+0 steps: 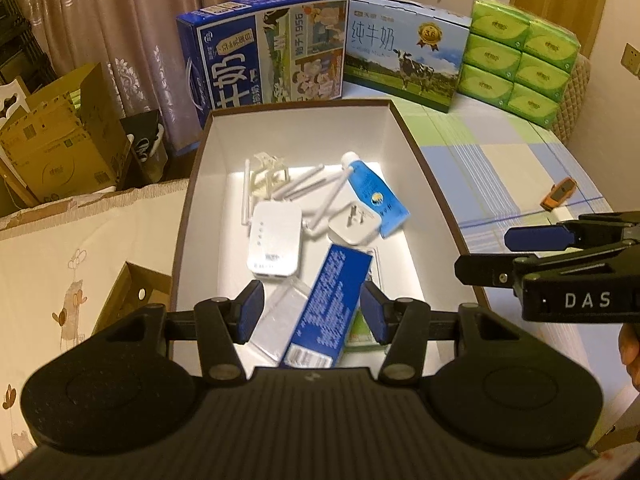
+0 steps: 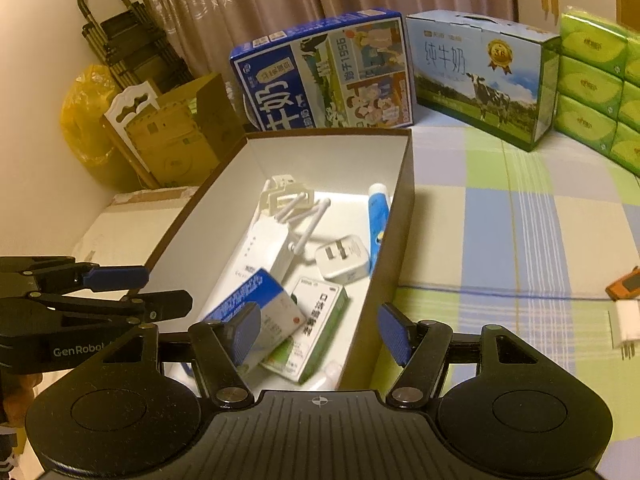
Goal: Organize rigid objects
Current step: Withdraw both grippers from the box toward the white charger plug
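Note:
A brown box with white inner walls (image 1: 304,132) (image 2: 332,156) sits on the checked bedspread. Inside lie a white router with antennas (image 1: 274,246) (image 2: 260,240), a white plug charger (image 1: 354,226) (image 2: 342,262), a blue-white tube (image 1: 374,196) (image 2: 378,216), a blue carton (image 1: 332,300) (image 2: 248,300), a green-white medicine box (image 2: 316,328) and a clear plastic piece (image 1: 280,316). My left gripper (image 1: 314,312) (image 2: 168,290) hovers open over the box's near left part, holding nothing. My right gripper (image 2: 320,332) (image 1: 482,256) is open and empty above the near right wall.
An orange toy car (image 1: 558,194) (image 2: 624,282) and a white pronged adapter (image 2: 626,324) lie on the bedspread to the right. Two milk cartons (image 1: 268,52) (image 1: 404,52) and green tissue packs (image 1: 520,56) stand behind the box. Cardboard boxes (image 1: 60,148) stand to the left.

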The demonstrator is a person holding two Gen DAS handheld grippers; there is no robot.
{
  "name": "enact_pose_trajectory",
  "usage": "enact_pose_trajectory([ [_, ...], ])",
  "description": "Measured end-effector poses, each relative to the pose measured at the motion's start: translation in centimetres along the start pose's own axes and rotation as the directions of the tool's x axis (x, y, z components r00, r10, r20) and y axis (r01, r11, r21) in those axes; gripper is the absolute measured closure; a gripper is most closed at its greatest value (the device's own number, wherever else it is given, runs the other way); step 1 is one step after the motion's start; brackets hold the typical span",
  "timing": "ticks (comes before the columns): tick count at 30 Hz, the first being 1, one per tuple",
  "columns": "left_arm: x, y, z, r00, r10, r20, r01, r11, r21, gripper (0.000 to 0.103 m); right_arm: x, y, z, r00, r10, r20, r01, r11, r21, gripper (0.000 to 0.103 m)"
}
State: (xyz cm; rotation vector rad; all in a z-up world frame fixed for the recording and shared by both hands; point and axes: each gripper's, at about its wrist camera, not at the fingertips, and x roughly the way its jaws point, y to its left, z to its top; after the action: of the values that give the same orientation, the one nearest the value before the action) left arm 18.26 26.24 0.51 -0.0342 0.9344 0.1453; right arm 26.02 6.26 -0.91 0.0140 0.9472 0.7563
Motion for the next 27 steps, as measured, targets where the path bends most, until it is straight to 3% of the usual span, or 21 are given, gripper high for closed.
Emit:
enact_pose_trajectory([
  [16, -1.2, -4.0, -2.7, 0.999, 0.012, -0.035, -0.013, 0.999, -0.029, 0.054, -2.2, -2.0, -3.4, 0.998, 0.044, -0.05, -0.045, 0.999, -0.016, 0.041],
  [27, -1.2, -9.2, -3.1, 0.998, 0.006, -0.064, -0.008, 0.999, -0.037, 0.054, -4.3, -6.1, -4.8, 0.995, 0.058, -0.076, -0.058, 0.998, -0.002, 0.041],
])
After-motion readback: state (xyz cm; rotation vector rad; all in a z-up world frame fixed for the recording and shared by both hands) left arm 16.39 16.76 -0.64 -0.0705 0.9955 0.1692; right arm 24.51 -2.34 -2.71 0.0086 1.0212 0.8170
